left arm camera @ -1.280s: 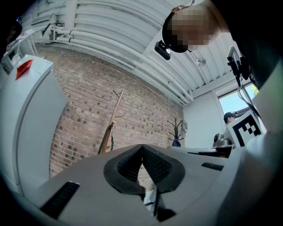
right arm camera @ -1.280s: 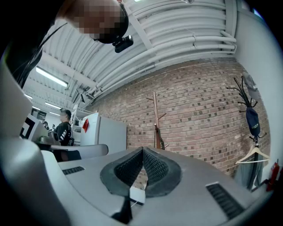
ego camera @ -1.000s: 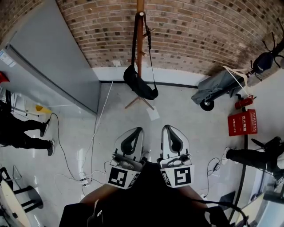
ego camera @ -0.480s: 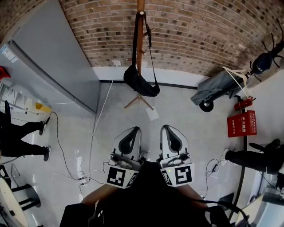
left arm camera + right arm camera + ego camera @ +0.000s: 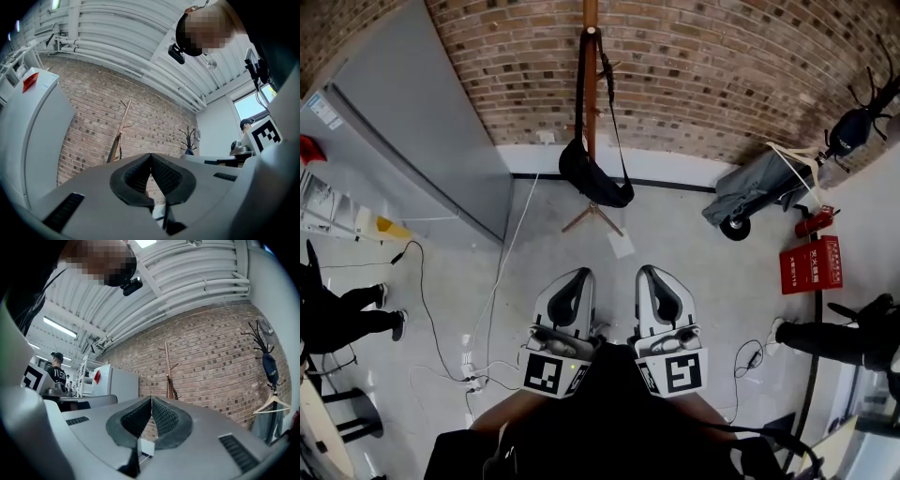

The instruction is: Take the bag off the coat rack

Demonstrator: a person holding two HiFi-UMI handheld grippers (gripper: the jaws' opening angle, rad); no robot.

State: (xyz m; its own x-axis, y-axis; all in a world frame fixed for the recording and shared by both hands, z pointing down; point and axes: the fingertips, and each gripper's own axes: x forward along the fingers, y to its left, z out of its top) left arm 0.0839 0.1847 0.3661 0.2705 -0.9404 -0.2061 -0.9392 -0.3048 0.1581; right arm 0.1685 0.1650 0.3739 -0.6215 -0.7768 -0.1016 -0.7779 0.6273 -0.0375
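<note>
In the head view, the bag (image 5: 595, 178) hangs by its strap on the coat rack (image 5: 590, 75), and our left tool (image 5: 581, 275) and right tool (image 5: 648, 271) sit well short of that rack. The left gripper view shows jaws pressed together, empty. The right gripper view shows the same.

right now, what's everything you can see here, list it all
coat rack: one, wooden, centre back
bag: one, black, hanging by its strap on the coat rack
cabinet: one, grey, left of the rack
red box: one, red, on the floor at right
paper: one, white, on the floor by the rack's foot
cables: several, white and black, floor at left
people: two, in black, left edge and right edge
left gripper: one, grey, shut, empty
right gripper: one, grey, shut, empty
</note>
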